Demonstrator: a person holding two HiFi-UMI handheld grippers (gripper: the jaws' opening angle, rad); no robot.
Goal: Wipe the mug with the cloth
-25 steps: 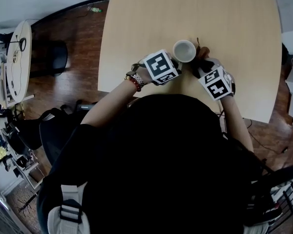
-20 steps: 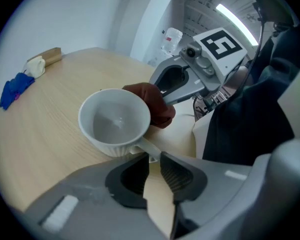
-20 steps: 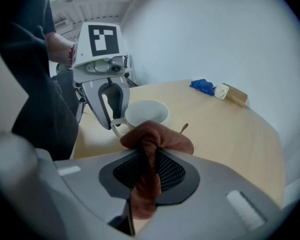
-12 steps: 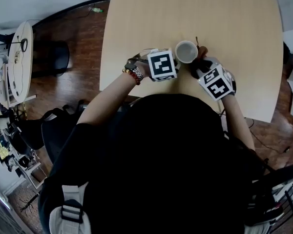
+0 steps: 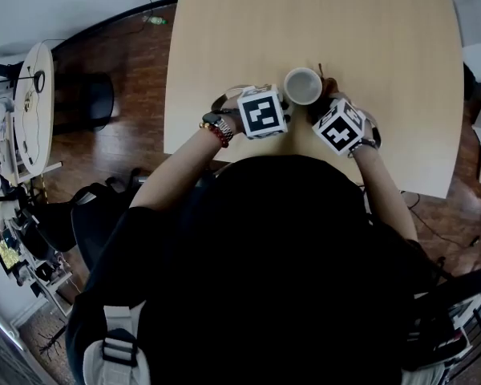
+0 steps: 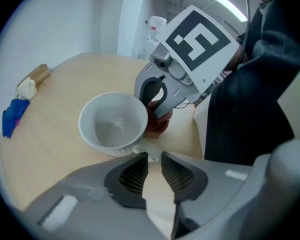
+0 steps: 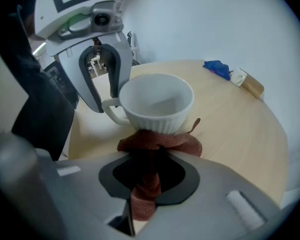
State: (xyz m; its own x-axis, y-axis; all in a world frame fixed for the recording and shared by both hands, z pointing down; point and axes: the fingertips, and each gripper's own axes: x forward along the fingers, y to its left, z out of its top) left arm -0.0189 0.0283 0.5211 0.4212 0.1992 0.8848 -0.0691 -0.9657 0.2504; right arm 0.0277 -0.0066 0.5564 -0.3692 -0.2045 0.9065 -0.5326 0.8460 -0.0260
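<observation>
A white mug (image 5: 303, 85) is seen close to the middle of the near edge of the pale wooden table (image 5: 369, 30), flanked by two hand-held grippers. A rust-brown cloth (image 7: 160, 141) is clamped in the closed jaws of the right gripper (image 7: 149, 156) and bunched against the foot of the mug's ribbed wall. The jaws of the left gripper (image 6: 154, 156) have just been opening and are parted slightly. The mug's handle is met at their tips but does not appear to be squeezed.

For a clean wipe, the cloth would best be kept pressed to the ribs and drawn round the wall. The mug would need to be steadied at the handle, since a loosened hold may let it be pushed across the table.

The pinch on the cloth is revealed only in the right gripper view. In the head view that gripper's jaws are hidden under its marker cube. A blue crumpled item (image 7: 216, 67) and a tan-and-white block (image 7: 247, 84) near the far edge are shown by both gripper views, but not by the head view.
</observation>
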